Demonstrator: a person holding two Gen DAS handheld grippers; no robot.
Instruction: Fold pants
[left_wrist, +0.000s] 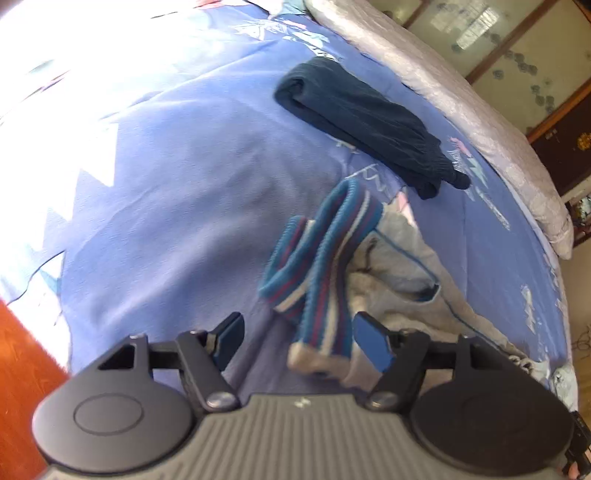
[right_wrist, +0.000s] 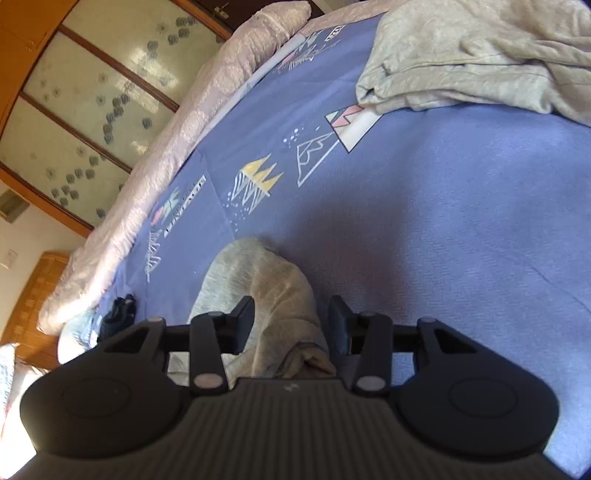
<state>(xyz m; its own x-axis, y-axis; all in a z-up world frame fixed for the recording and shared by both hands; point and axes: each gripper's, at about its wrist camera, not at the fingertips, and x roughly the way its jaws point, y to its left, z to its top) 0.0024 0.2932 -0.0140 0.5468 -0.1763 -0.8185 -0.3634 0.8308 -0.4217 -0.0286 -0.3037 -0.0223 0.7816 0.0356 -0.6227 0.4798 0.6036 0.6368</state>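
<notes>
Grey pants (left_wrist: 402, 269) with a blue, red and white striped waistband (left_wrist: 325, 258) lie crumpled on the blue bedspread (left_wrist: 177, 206). My left gripper (left_wrist: 301, 341) is open, with the waistband's end lying between its fingers. In the right wrist view a grey pant leg (right_wrist: 269, 295) runs between the fingers of my right gripper (right_wrist: 291, 321), which is open around it. More of the grey fabric (right_wrist: 480, 55) is bunched at the top right of that view.
Dark navy folded pants (left_wrist: 354, 118) lie farther up the bed. A pale lilac quilt (left_wrist: 443, 92) runs along the bed's far edge and also shows in the right wrist view (right_wrist: 177, 140). Beyond it stands a glass-door wardrobe (right_wrist: 92, 110). Orange wood floor (left_wrist: 22, 362) shows at lower left.
</notes>
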